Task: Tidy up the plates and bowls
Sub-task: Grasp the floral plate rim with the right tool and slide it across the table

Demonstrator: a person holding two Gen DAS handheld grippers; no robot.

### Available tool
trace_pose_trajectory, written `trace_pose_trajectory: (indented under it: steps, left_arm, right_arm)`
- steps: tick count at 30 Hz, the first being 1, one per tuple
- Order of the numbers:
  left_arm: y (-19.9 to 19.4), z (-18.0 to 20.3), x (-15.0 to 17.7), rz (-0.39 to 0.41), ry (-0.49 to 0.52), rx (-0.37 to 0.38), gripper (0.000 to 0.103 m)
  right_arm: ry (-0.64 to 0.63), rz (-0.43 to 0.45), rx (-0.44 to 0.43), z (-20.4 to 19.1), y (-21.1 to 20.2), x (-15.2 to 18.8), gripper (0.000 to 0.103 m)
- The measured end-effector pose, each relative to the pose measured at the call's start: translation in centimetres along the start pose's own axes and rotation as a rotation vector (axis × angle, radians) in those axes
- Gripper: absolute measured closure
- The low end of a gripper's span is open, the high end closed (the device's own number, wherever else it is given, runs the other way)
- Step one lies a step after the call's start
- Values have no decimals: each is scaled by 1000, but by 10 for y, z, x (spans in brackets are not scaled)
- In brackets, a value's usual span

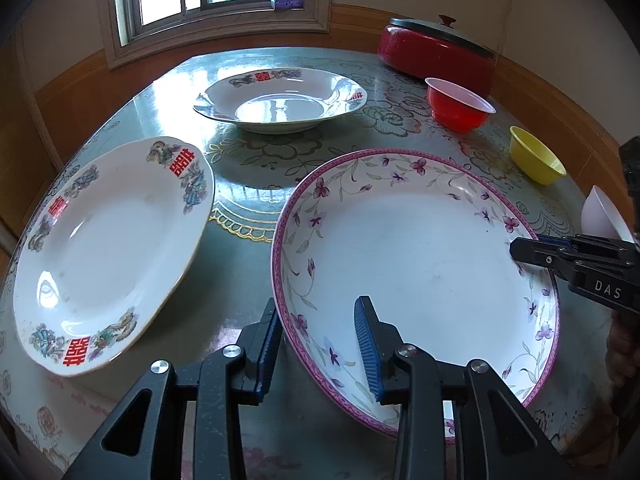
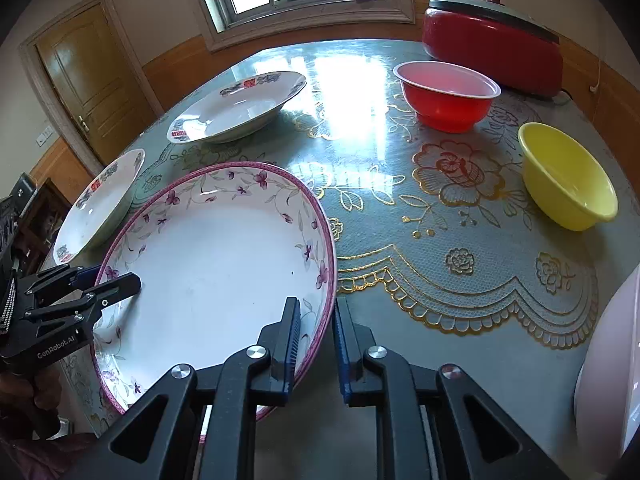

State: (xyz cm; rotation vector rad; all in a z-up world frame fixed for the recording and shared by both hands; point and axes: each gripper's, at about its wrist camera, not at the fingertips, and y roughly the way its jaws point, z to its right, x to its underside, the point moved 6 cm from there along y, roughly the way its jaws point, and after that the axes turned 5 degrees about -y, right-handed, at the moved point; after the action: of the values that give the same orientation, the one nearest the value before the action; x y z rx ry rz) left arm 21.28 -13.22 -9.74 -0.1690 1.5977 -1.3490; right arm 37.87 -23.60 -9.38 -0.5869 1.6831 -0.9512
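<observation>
A large pink-rimmed floral plate [image 1: 416, 248] [image 2: 216, 264] lies on the table nearest me. My left gripper [image 1: 320, 340] is open and straddles its near-left rim, one finger outside and one inside. My right gripper [image 2: 316, 344] is open, narrowly, and straddles the plate's right rim; it also shows in the left wrist view [image 1: 532, 250]. Two white plates with red characters lie to the left [image 1: 112, 248] [image 2: 100, 204] and at the back [image 1: 280, 98] [image 2: 240, 104]. A red bowl [image 1: 460, 104] [image 2: 448, 94] and a yellow bowl [image 1: 536, 160] [image 2: 568, 176] stand on the right.
A red lidded electric pot [image 1: 436, 50] [image 2: 492, 40] stands at the back right of the table [image 1: 256, 168]. A white bowl [image 1: 604, 214] sits at the right edge, seen close in the right wrist view [image 2: 608, 360]. A window and a wooden door [image 2: 84, 76] are behind.
</observation>
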Motion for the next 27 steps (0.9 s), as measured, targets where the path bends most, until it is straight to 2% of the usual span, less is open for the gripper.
trace_pose_trajectory:
  steps: [4, 8, 12, 21, 23, 27]
  left_arm:
    - [-4, 2, 6, 0, -7, 13, 68]
    - [1, 1, 0, -7, -17, 13, 68]
    - [3, 3, -3, -9, 21, 26, 68]
    - [-3, -1, -1, -10, 110, 67, 76]
    - [-4, -3, -1, -13, 112, 92, 76]
    - [-4, -3, -2, -10, 149, 97, 72]
  right_arm:
    - [-14, -1, 9, -1, 0, 2, 84]
    - [27, 10, -15, 2, 1, 2, 84]
    - [64, 26, -1, 4, 0, 3, 84]
    - [90, -21, 126, -3, 3, -3, 80]
    - [118, -25, 142, -3, 2, -3, 80]
    - [167, -31, 176, -2, 2, -2, 80]
